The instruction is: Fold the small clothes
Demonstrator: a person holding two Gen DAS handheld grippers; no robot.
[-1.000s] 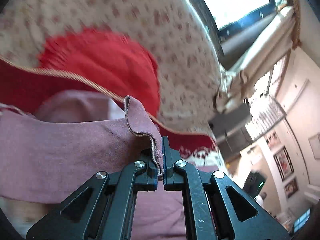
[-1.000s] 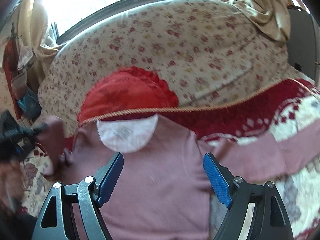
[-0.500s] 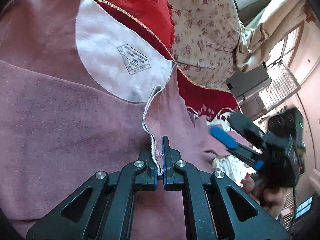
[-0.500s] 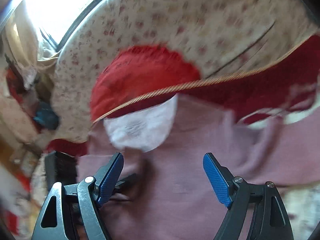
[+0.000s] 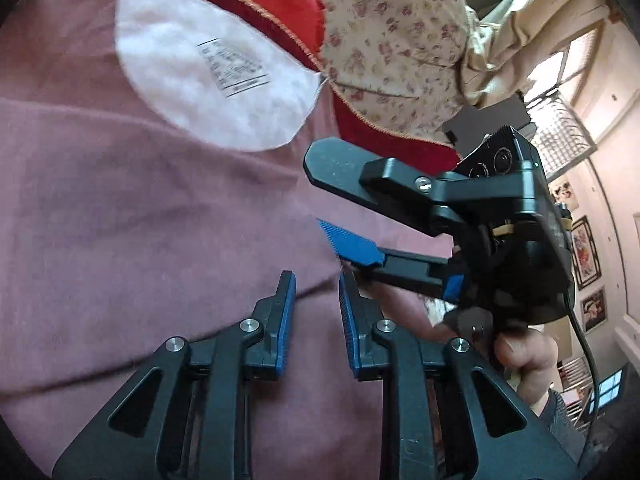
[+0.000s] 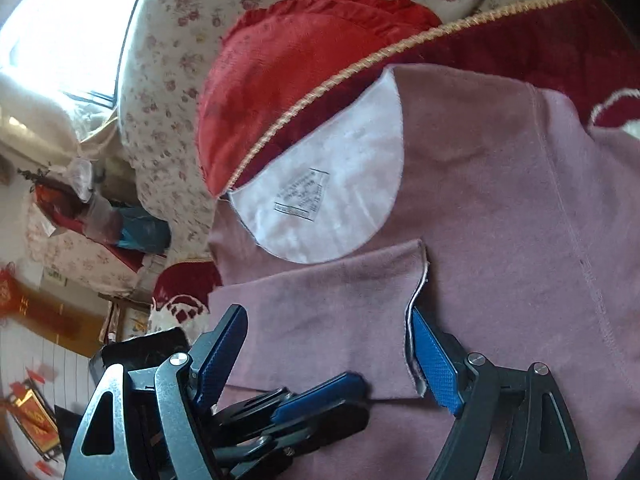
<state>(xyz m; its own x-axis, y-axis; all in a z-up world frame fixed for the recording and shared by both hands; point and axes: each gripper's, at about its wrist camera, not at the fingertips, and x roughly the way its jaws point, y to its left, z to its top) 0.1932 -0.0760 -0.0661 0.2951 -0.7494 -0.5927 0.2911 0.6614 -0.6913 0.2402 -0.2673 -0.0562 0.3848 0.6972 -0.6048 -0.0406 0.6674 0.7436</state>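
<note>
We see open pink top (image 6: 500, 184) to our right, left gripper (image 6: 320, 400) crossing between our right gripper (image 6: 332, 344) fingers, red cushion (image 6: 288, 64) blocking beyond.

Floral sofa (image 6: 168, 80) w/ a dark red throw (image 6: 500, 48), gold-trimmed edge, over the seat. Mauve top (image 6: 500, 200) lies flat right on the throw, sleeve folded over its front. Red frilly cushion (image 6: 288, 72) sits against the backrest.

A floral sofa (image 6: 168, 80) sits under a bright window (image 6: 60, 20) (framed pictures (image 5: 586, 252) on pink wall).
</note>
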